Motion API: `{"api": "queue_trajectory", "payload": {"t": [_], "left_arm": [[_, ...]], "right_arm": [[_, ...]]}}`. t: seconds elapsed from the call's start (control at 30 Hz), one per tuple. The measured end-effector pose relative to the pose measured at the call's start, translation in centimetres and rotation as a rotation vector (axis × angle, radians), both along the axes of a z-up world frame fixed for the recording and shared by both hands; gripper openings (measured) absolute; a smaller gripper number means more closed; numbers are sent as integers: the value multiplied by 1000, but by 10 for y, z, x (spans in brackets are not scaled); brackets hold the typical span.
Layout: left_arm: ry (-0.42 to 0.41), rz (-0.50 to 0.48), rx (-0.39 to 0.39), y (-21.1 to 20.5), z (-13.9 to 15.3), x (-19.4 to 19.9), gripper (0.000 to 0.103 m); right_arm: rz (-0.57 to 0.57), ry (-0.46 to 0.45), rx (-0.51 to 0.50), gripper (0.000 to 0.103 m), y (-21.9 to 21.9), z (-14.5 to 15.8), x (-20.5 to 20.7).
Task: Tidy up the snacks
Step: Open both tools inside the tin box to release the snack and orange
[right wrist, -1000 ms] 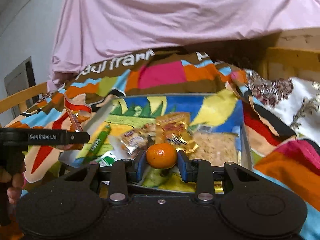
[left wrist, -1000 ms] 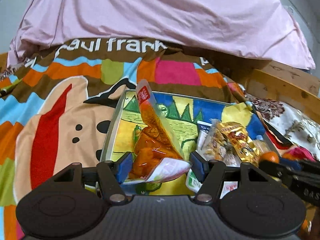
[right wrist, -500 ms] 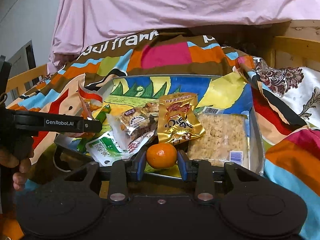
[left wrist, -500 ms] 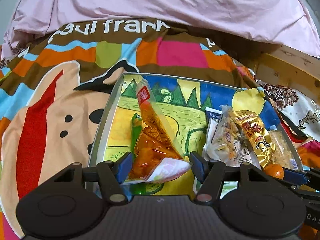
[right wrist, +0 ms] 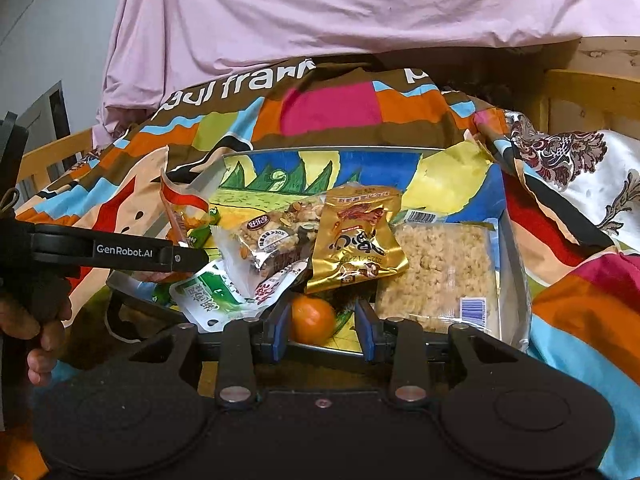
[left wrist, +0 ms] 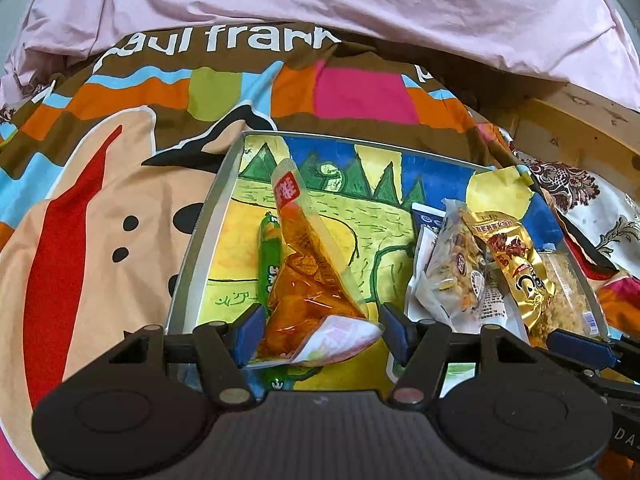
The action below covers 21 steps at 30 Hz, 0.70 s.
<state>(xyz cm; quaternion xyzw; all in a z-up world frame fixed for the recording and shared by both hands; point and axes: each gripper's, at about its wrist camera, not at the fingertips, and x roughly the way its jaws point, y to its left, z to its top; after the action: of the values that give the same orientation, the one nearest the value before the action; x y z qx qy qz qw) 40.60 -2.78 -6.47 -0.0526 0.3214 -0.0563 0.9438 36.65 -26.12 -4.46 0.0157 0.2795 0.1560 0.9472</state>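
Note:
My left gripper (left wrist: pixel 322 334) is shut on the bottom of a clear bag of orange snacks (left wrist: pixel 308 280), over the left half of the picture-lined metal tray (left wrist: pixel 212 216), beside a green sausage stick (left wrist: pixel 269 264). In the right wrist view the same bag (right wrist: pixel 180 208) shows at the tray's left rim. My right gripper (right wrist: pixel 324 308) hangs at the tray's near edge (right wrist: pixel 320 350). A mandarin (right wrist: pixel 314 320) sits low between its pads. It lies against the left pad, and a thin gap shows at the right pad (right wrist: pixel 364 328).
A nut bar pack (right wrist: pixel 276 236), a gold pouch (right wrist: pixel 356 240), a crumbly rice-crisp pack (right wrist: pixel 436 272) and a green-white pouch (right wrist: pixel 212 296) fill the tray's right half. A striped blanket (left wrist: pixel 100 240) lies under the tray, with a pink sheet (left wrist: pixel 320 0) behind and a wooden frame (left wrist: pixel 568 128) at right.
The left gripper has carried the orange bag forward and down over the tray. The mandarin now looks smaller and lower between the right pads, with a gap on its right side.

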Motion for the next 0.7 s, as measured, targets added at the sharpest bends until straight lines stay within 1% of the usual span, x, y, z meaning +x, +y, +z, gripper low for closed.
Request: {"api": "queue_trajectory", "payload": {"t": [0.13, 0.27, 0.37, 0.43, 0.47, 0.53, 0.57, 0.6, 0.7], "left_arm": [[14, 3, -2, 0, -2, 0, 68], [16, 6, -23, 3, -2, 0, 69], [-1, 1, -27, 3, 1, -3, 73], [-8, 2, -30, 3, 3, -3, 77], [-12, 4, -33, 3, 4, -4, 77], [-18, 8, -41, 3, 6, -6, 79], [-21, 11, -45, 3, 6, -7, 80], [-27, 14, -50, 4, 7, -9, 82], [-45, 32, -70, 6, 11, -16, 88]], "right_arm": [[-1, -1, 3, 37, 0, 0, 0], [0, -2, -1, 38, 0, 1, 0], [0, -4, -2, 39, 0, 2, 0], [-3, -7, -3, 41, 0, 3, -1], [-5, -10, -5, 42, 0, 4, -1], [-7, -16, -11, 44, 0, 7, -2], [-10, -20, -13, 48, 0, 9, -3], [-13, -27, -12, 55, -1, 11, -4], [-24, -52, -6, 63, -4, 22, -9]]}}
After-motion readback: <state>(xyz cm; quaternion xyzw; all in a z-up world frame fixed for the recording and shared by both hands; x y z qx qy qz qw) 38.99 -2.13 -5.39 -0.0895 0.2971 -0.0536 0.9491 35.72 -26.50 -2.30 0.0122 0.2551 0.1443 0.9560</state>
